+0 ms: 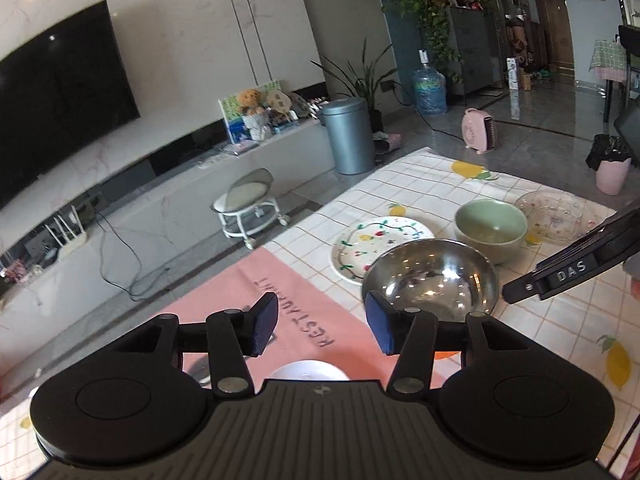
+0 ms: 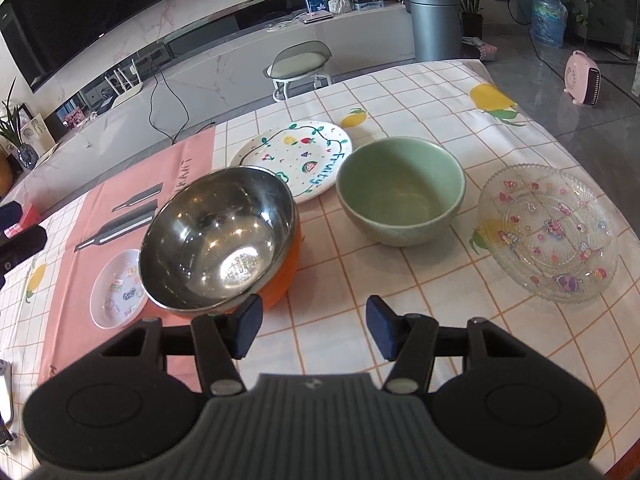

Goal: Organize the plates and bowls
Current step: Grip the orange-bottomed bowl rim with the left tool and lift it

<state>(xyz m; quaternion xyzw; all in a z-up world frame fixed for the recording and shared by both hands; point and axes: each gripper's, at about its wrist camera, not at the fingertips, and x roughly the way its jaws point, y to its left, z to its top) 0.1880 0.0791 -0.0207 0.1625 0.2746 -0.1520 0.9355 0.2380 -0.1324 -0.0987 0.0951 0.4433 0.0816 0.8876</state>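
A steel bowl (image 2: 216,236) with an orange outer shell rests on the checked tablecloth (image 2: 340,340). Behind it lies a white plate (image 2: 296,152) painted with fruit, and to its right stand a green ceramic bowl (image 2: 400,192) and a clear glass plate (image 2: 548,232). A small white plate (image 2: 116,288) with stickers lies on the pink mat (image 2: 120,200). My right gripper (image 2: 314,328) is open just in front of the steel bowl, nothing between its pads. My left gripper (image 1: 320,326) is open over the pink mat (image 1: 280,292), beside the steel bowl (image 1: 432,276), holding nothing. The right gripper's side (image 1: 568,272) shows in the left wrist view.
The table's far edge drops to a tiled floor with a white rolling stool (image 2: 300,68), a grey bin (image 2: 434,24) and a pink heater (image 2: 582,78). A TV console runs along the wall. A dark object (image 2: 20,244) lies at the table's left edge.
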